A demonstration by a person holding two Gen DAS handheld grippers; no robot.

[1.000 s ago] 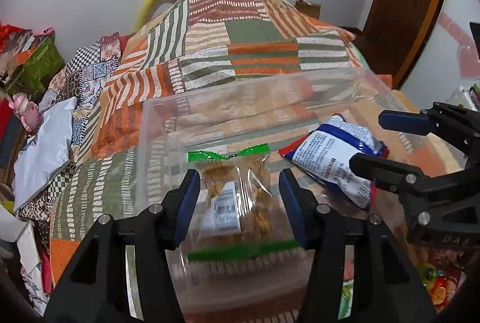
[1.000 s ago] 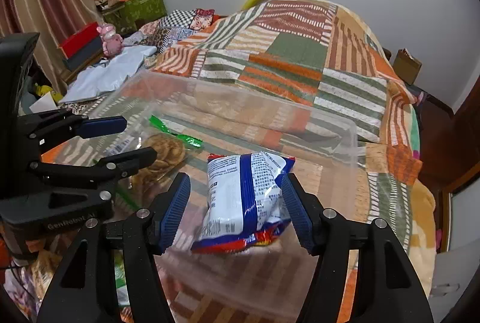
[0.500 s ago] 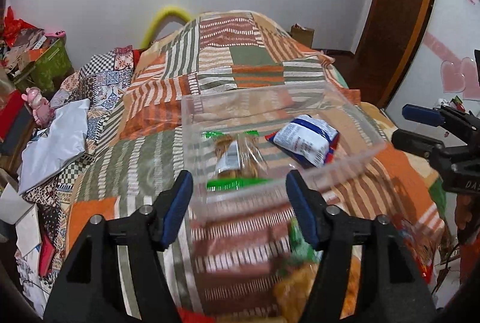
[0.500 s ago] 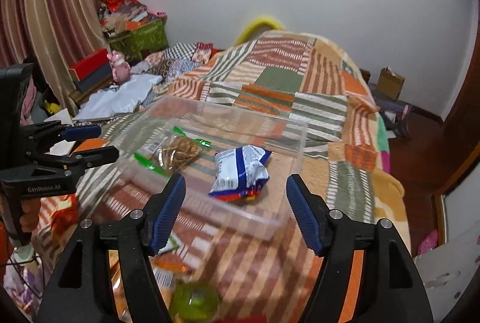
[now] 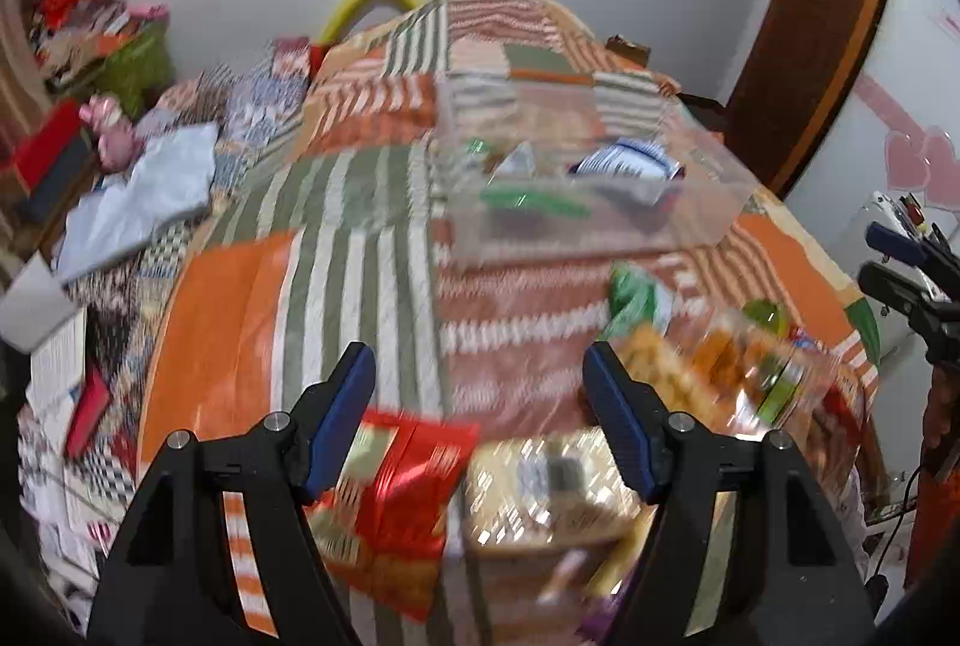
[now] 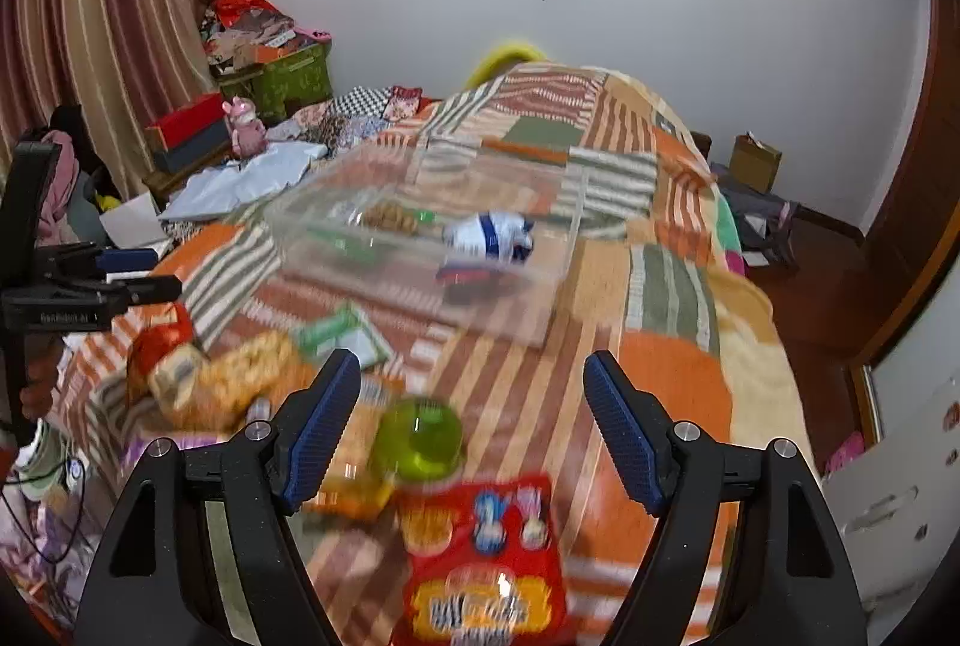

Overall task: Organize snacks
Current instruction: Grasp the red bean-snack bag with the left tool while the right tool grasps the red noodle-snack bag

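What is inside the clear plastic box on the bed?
The clear plastic box holds two snacks: a blue-and-white packet and a green-edged bag of brown snacks. Blur and reflections on the near wall hide anything lying low behind it.

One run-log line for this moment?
left gripper: open, empty | right gripper: open, empty | clear bin: two packets inside | loose snacks: on bedspread

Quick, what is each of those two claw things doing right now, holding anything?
Left gripper: open, holding nothing; jaws just opened.
Right gripper: open, holding nothing; jaws just opened.
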